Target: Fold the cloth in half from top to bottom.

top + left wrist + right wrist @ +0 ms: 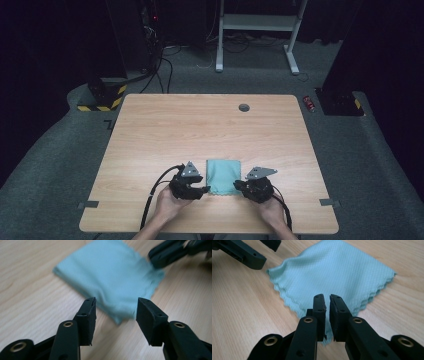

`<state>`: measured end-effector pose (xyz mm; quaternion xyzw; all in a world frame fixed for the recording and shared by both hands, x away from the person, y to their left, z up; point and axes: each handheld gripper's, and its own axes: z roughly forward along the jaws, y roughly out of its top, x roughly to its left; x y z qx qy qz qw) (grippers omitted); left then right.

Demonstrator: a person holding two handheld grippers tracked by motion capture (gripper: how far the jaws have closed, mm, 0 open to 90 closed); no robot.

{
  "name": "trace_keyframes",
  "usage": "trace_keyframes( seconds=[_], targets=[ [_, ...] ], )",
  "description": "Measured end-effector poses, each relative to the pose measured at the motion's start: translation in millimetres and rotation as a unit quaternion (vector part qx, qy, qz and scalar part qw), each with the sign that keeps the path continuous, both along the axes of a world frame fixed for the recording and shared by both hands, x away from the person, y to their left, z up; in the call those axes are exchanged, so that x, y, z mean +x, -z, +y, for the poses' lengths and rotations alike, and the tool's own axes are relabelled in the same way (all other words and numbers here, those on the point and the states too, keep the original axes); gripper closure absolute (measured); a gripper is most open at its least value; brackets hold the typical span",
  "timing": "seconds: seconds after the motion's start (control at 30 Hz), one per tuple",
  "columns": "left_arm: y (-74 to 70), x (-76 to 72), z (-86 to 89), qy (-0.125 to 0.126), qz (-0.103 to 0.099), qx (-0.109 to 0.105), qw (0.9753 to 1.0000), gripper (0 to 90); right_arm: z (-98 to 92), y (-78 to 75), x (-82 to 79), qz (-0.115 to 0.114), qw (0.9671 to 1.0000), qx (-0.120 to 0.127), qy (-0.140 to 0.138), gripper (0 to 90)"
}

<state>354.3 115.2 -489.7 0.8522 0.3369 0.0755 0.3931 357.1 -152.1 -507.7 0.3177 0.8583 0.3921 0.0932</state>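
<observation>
The folded light-blue cloth lies flat on the tabletop, near its front edge, between the two tools. The left tool stands wide at the near left corner of the cloth. The right tool is almost closed over the near right corner, but it cannot be told if it pinches the fabric. The step seems to be taking both near corners; next, the left tool must close on its corner. Much free tabletop lies behind the cloth.
</observation>
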Motion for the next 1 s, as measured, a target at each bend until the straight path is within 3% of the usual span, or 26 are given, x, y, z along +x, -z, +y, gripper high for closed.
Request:
trace_keyframes(
  seconds=[0.1, 0.23, 0.3, 0.37, 0.53, 0.63, 0.7, 0.8, 0.9, 1.0],
  targets=[
    [-1.3, 7.7, -10.6, 0.000, -0.006, 0.004, 1.0000, 49.9, 5.7, 0.2, 3.5, -0.002, 1.0000, 0.004, 0.001, 83.0],
    [7.7, 11.6, -20.5, 0.012, -0.005, 0.045, 0.9989, 50.1, 9.4, 5.8, 7.5, 0.006, 1.0000, -0.002, 0.005, 83.1],
    [13.6, 9.4, -17.6, 0.015, -0.006, 0.072, 0.9972, 50.1, 8.4, 7.3, 7.7, 0.005, 1.0000, -0.007, 0.004, 83.1],
    [17.0, 7.3, -10.3, 0.013, 0.002, 0.079, 0.9968, 49.7, 6.2, 7.9, 6.9, 0.005, 0.9999, -0.015, 0.003, 83.1],
    [14.9, 3.9, 11.9, 0.000, 0.008, 0.081, 0.9967, 48.5, -1.7, 6.4, 5.6, 0.004, 0.9997, -0.024, 0.006, 82.1],
    [4.9, 7.0, 19.1, -0.016, 0.002, 0.034, 0.9993, 48.2, -2.2, 3.0, 7.9, 0.002, 0.9999, -0.011, 0.011, 81.9],
    [-0.7, 11.4, 16.7, -0.025, -0.007, 0.020, 0.9995, 48.0, 0.1, 1.2, 11.1, -0.003, 0.9999, -0.005, 0.013, 81.8],
    [-3.1, 21.9, 1.0, -0.022, -0.026, 0.016, 0.9993, 48.1, 5.5, -0.3, 17.0, -0.008, 0.9998, -0.003, 0.018, 81.9],
    [2.7, 32.0, -14.3, -0.008, -0.028, 0.024, 0.9993, 48.8, 10.9, 2.4, 25.5, -0.007, 0.9996, 0.002, 0.028, 81.9],
    [12.5, 39.6, -21.3, -0.011, -0.027, 0.041, 0.9987, 49.2, 12.6, 9.4, 32.4, 0.001, 0.9993, -0.005, 0.037, 81.9]
  ],
)
